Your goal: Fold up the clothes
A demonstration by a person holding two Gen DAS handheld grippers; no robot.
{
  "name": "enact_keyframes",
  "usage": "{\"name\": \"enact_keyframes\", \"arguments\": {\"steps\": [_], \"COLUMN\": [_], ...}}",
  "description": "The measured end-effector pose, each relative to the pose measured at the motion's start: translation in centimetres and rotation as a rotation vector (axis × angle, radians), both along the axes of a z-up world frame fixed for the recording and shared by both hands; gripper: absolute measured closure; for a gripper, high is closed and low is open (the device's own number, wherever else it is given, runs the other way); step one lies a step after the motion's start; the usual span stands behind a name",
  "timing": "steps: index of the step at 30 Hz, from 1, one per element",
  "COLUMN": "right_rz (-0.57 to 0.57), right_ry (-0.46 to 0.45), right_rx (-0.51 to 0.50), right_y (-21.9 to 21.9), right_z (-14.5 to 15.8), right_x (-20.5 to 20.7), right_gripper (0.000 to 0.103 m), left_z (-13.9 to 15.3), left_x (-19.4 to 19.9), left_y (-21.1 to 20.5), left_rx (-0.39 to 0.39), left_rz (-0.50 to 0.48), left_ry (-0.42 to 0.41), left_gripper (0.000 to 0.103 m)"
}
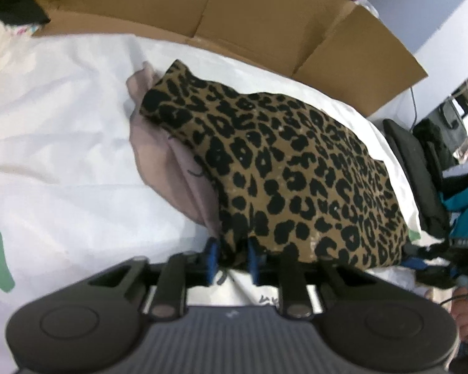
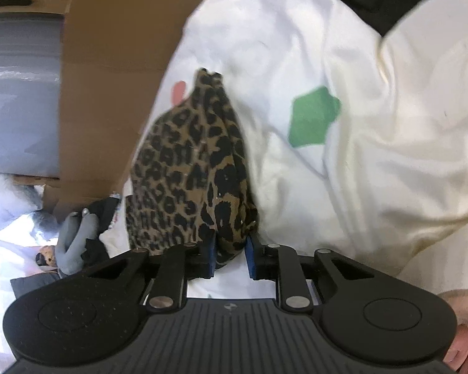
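Note:
A leopard-print garment (image 1: pixel 290 168) lies folded on a white sheet (image 1: pixel 62 124), with a pale pink lining (image 1: pixel 168 162) showing along its left side. My left gripper (image 1: pixel 232 257) is shut on the garment's near corner, the cloth bunched between its blue pads. In the right wrist view the same leopard-print garment (image 2: pixel 190 171) hangs bunched up from my right gripper (image 2: pixel 232 255), which is shut on another edge of it. The other gripper (image 1: pixel 446 258) shows at the right edge of the left wrist view.
A flattened cardboard box (image 1: pixel 265 15) lies along the far side of the sheet. The white sheet (image 2: pixel 374 124) carries green printed shapes (image 2: pixel 315 118). Grey and dark clothes (image 2: pixel 78 237) are piled at the left. A black chair (image 1: pixel 418 171) stands at the right.

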State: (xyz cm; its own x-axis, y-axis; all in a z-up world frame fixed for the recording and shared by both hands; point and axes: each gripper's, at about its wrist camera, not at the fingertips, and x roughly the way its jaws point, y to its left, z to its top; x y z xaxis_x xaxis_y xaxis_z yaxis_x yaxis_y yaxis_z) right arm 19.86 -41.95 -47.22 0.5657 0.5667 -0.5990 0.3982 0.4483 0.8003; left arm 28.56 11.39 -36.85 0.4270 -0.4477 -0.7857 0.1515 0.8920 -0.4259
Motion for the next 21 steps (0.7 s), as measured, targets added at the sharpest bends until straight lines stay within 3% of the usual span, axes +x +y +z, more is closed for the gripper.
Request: {"name": "enact_keyframes", "arguments": {"steps": [4, 6, 8, 10, 21], "right_rz": [-0.025, -0.043, -0.059, -0.069, -0.005], "right_ry": [0.010, 0.007, 0.003, -0.002, -0.030], "right_rx": [0.060, 0.079, 0.083, 0.079, 0.068], "right_y": [0.5, 0.7, 0.6, 0.6, 1.4], "right_z": [-1.3, -1.7, -1.7, -1.6, 0.6], "right_x": [0.5, 0.7, 0.6, 0.6, 0.5], "right_gripper": [0.071, 0.071, 0.074, 0.087, 0.094], "left_z": [-0.5, -0.7, -0.6, -0.5, 2.1], "left_x": [0.2, 0.3, 0.3, 0.3, 0.3], "left_y": [-0.1, -0.3, -0.5, -0.8, 0.4], "left_rx": [-0.039, -0.049, -0.028, -0.012, -0.019], "left_rz": [-0.010, -0.013, -0.019, -0.019, 0.025], "left_ry": [-0.001, -0.001, -0.001, 0.002, 0.041], "left_gripper": [0.056, 0.057, 0.080, 0.092, 0.097]}}
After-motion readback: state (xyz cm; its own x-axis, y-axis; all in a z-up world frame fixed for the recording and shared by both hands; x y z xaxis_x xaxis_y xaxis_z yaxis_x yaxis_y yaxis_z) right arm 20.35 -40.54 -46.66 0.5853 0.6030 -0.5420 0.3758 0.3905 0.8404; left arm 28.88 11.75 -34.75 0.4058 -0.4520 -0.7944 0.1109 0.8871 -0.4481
